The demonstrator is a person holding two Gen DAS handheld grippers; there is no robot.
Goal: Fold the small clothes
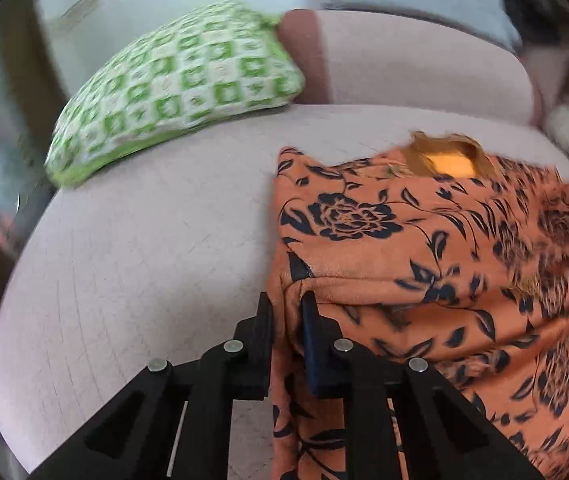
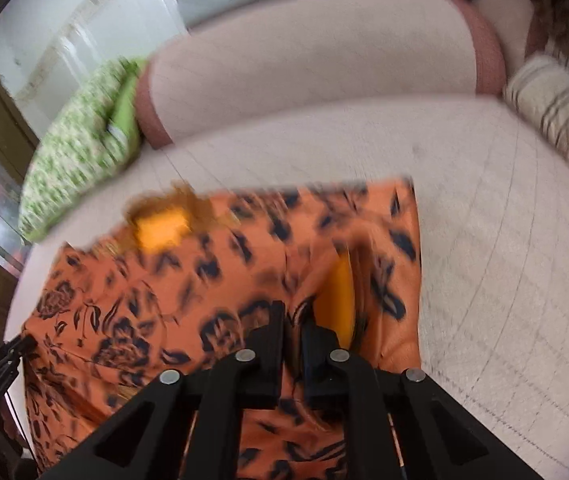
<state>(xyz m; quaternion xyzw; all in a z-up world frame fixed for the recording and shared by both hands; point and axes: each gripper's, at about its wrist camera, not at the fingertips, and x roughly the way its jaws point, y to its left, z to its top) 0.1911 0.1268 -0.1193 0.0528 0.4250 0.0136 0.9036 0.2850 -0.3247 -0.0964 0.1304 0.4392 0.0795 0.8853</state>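
An orange garment with black flowers (image 1: 424, 240) lies on the pale sofa seat (image 1: 144, 248), its yellow-lined neck opening (image 1: 444, 160) at the far edge. My left gripper (image 1: 287, 300) is shut on the garment's near left edge, cloth pinched between the fingers. In the right wrist view the same garment (image 2: 164, 280) fills the lower left, blurred. My right gripper (image 2: 293, 316) is shut on a fold of the garment near its right side, next to a yellow inner lining (image 2: 340, 296). The left gripper (image 2: 0, 360) shows at the far left edge there.
A green and white checked cushion (image 1: 176, 88) leans at the back left of the sofa. The sofa backrest (image 1: 424, 64) runs behind the garment. A striped cream cushion (image 2: 556, 128) sits at the right. A furry black and white thing (image 1: 564, 80) is at the far right.
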